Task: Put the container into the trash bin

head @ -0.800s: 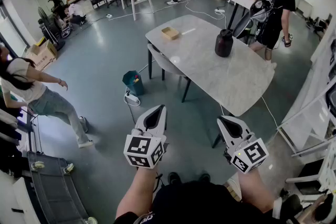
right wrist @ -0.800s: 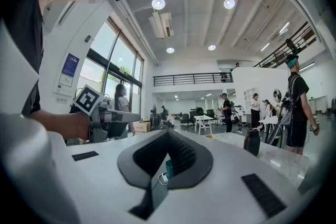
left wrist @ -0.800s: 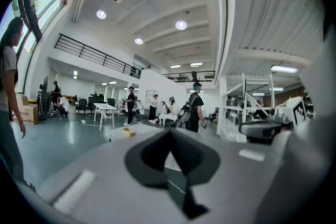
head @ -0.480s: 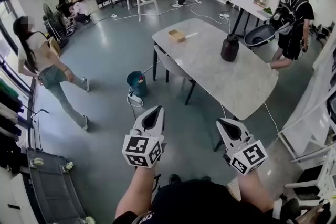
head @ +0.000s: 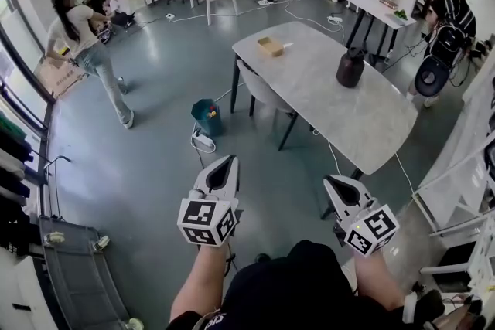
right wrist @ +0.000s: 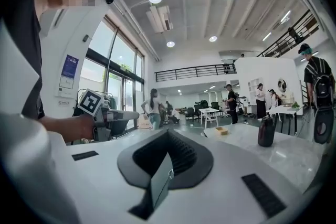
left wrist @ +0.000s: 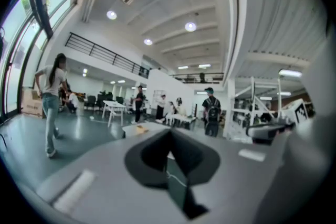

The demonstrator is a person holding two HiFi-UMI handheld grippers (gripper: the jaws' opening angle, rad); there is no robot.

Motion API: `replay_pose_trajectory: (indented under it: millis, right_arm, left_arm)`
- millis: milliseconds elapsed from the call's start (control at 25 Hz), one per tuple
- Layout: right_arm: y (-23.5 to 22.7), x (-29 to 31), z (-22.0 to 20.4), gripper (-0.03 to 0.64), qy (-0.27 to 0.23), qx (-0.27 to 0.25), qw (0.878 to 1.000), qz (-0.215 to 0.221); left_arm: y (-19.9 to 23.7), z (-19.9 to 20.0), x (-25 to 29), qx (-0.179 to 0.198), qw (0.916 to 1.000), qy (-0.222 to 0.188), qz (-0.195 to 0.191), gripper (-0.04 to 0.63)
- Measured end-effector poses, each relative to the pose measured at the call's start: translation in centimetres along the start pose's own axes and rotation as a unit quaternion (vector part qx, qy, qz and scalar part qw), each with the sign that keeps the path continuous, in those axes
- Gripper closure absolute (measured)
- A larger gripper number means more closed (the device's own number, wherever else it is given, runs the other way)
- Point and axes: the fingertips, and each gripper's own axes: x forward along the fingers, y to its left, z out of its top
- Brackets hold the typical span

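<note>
The container point(head: 270, 46), a small tan open box, sits at the far end of the grey marble table point(head: 363, 120); it also shows in the right gripper view point(right wrist: 222, 131). A green trash bin point(head: 206, 117) stands on the floor left of the table. My left gripper point(head: 226, 166) and right gripper point(head: 334, 183) hang side by side in the air, well short of the table, both shut with nothing in them. In the left gripper view point(left wrist: 169, 136) and the right gripper view point(right wrist: 167, 136) the jaws meet with nothing between them.
A dark jug point(head: 350, 68) stands on the table's right side. A grey chair point(head: 259, 93) is tucked at the table's left edge, and a power strip point(head: 203, 143) with cables lies by the bin. Several people stand or walk around the hall.
The person at the left has walked away toward the back. The person with the backpack has shifted to the right. Table and bin have drifted slightly right in view; both grippers hold the same pose.
</note>
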Motion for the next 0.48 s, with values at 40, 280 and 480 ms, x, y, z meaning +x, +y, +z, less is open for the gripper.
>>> replay_pose_trajectory:
  millis: [40, 280, 480]
  right_arm:
    - [0.2, 0.3, -0.7, 0.623, 0.009, 0.003, 1.000, 0.001]
    - [-0.9, 2.8, -3.0, 0.623, 0.054, 0.026, 0.998, 0.008]
    - [-4.1, 7.9, -2.0, 0.623, 0.054, 0.035, 0.998, 0.028]
  left_arm:
    - [0.5, -0.5, 0.1, -0.004, 1.0000, 0.004, 0.000, 0.588]
    - [2.4, -1.6, 2.6, -0.020, 0.9995, 0.023, -0.004, 0.588]
    - [4.7, -0.6, 6.9, -0.020, 0.9993, 0.031, 0.004, 0.588]
